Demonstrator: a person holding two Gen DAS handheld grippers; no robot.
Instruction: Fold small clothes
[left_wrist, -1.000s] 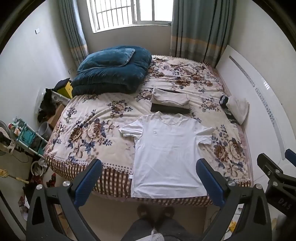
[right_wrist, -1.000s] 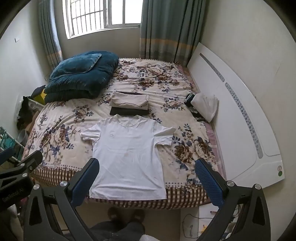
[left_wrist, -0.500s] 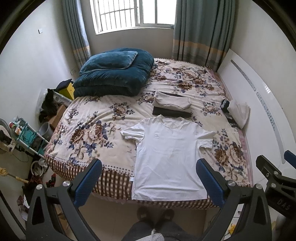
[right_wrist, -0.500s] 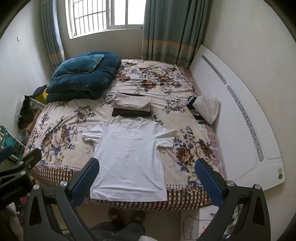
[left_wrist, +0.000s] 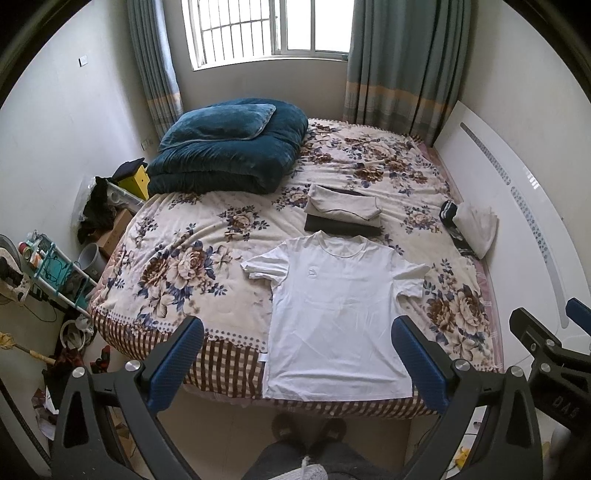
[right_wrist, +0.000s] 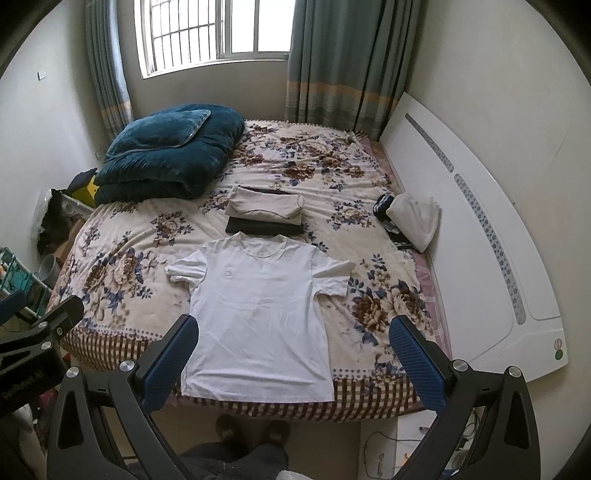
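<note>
The floral bed (left_wrist: 177, 266) carries a white T-shirt (left_wrist: 340, 314), folded clothes (left_wrist: 343, 214) and a blue quilt (left_wrist: 225, 155).

white t-shirt (left_wrist: 338, 314) spread flat, unfolded, hem at bed edge

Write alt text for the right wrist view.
A white T-shirt lies flat, unfolded, near the foot of a floral bed, folded clothes just beyond its collar. The open right claw hovers above, empty.

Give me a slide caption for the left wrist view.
Open left gripper above a white T-shirt laid flat on the floral bed.
</note>
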